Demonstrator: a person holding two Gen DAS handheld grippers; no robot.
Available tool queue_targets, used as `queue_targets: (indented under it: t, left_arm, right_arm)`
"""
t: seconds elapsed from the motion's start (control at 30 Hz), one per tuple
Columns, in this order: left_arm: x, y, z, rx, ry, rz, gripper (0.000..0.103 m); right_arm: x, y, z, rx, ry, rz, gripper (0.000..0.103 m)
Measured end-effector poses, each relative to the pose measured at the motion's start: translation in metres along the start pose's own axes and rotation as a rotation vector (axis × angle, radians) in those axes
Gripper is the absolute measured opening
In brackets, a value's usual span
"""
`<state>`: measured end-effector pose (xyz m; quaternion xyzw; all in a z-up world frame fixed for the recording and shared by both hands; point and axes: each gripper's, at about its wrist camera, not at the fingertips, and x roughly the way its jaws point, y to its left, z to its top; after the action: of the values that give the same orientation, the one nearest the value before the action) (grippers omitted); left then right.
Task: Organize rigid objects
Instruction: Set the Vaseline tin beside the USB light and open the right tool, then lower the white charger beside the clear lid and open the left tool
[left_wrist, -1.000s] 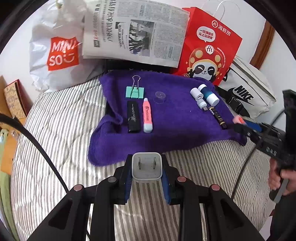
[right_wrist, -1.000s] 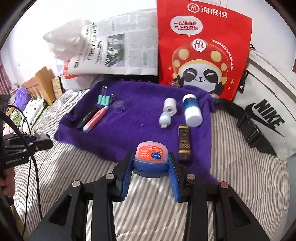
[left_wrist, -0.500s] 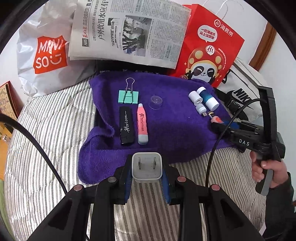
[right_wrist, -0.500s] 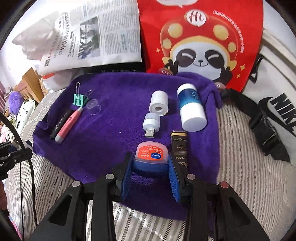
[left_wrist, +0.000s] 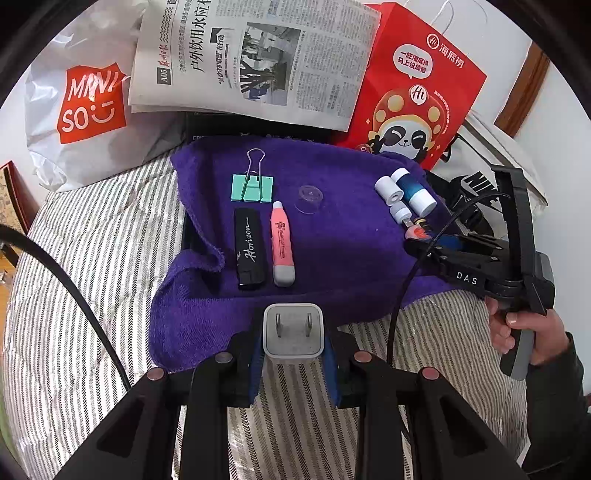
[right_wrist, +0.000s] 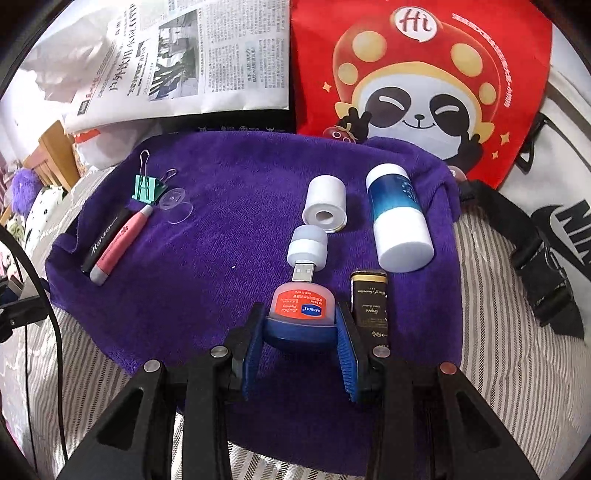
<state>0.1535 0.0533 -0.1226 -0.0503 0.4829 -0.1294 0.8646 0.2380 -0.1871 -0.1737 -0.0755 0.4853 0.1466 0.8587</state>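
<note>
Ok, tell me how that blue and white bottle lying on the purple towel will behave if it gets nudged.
The blue and white bottle lies on its side and looks round, so a sideways nudge would probably roll it. The plush purple towel should slow it. It looks like rigid plastic, likely smooth, so a claw might slip on it.

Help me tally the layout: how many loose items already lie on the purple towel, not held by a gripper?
8. Left group: binder clip, black stick, pink pen, clear disc. Right group: tape roll, USB light, blue-white bottle, dark tube.

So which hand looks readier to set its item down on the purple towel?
The right. Its hand-held gripper holds the lip balm jar over the purple towel beside the row; the left's charger plug sits at the towel's edge.
</note>
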Motion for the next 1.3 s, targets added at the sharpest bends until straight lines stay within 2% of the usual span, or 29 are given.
queue_targets:
  t: [0.23, 0.4, 0.7, 0.87, 1.03, 1.2, 1.3]
  left_arm:
    - [-0.002, 0.004, -0.006, 0.005, 0.006, 0.004, 0.026]
    - [-0.007, 0.008, -0.010, -0.006, 0.006, 0.016, 0.026]
    - [-0.011, -0.002, -0.005, 0.013, -0.024, -0.002, 0.026]
    - [-0.010, -0.015, 0.003, 0.050, -0.039, -0.016, 0.026]
    - [-0.004, -0.023, 0.011, 0.053, -0.052, -0.037, 0.026]
    - [0.006, -0.029, 0.019, 0.058, -0.064, -0.008, 0.026]
    - [0.014, -0.031, 0.023, 0.055, -0.061, -0.006, 0.026]
  right_arm:
    - [0.003, 0.003, 0.000, -0.018, -0.003, -0.004, 0.038]
    - [0.000, 0.003, -0.004, -0.023, 0.006, 0.012, 0.044]
    - [-0.021, -0.010, -0.015, 0.063, 0.015, 0.058, 0.044]
    - [-0.046, -0.013, -0.031, 0.072, -0.030, 0.038, 0.046]
    - [-0.066, -0.019, -0.044, 0.097, -0.050, 0.055, 0.048]
    - [-0.073, -0.018, -0.051, 0.060, -0.075, 0.003, 0.048]
    - [-0.073, -0.018, -0.052, 0.056, -0.083, 0.005, 0.049]
